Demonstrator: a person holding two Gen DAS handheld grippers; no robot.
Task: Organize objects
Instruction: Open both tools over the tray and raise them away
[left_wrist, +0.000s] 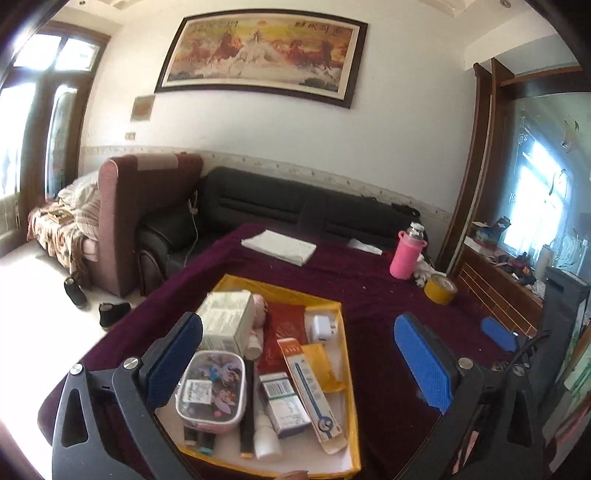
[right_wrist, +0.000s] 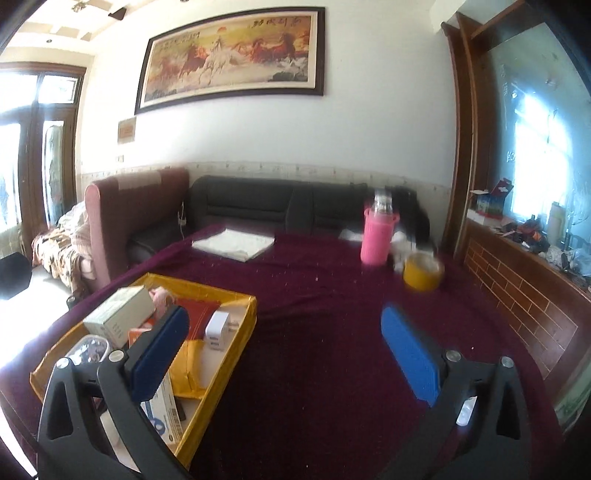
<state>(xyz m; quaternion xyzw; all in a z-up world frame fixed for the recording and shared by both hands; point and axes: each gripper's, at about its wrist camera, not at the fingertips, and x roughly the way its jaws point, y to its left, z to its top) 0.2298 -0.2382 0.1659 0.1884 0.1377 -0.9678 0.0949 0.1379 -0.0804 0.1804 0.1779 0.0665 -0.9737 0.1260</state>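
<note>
A yellow tray (left_wrist: 352, 369) lies on the maroon tablecloth (left_wrist: 369, 280) and holds several things: a white box (left_wrist: 227, 319), a clear cartoon-lid case (left_wrist: 212, 391), a white charger (left_wrist: 323, 326), a long orange-and-white box (left_wrist: 314, 391), a red packet (left_wrist: 286, 332), a small medicine box (left_wrist: 284, 404). My left gripper (left_wrist: 299, 365) is open above the tray, holding nothing. My right gripper (right_wrist: 291, 354) is open and empty over the cloth just right of the tray (right_wrist: 243, 325). Its blue pad (left_wrist: 498, 334) shows in the left wrist view.
A pink bottle (left_wrist: 406, 254) and a yellow tape roll (left_wrist: 439, 290) stand at the table's far right. A folded white cloth (left_wrist: 279, 246) lies at the far edge. A dark sofa (left_wrist: 295, 203) is behind; a wooden cabinet (right_wrist: 517, 288) is on the right.
</note>
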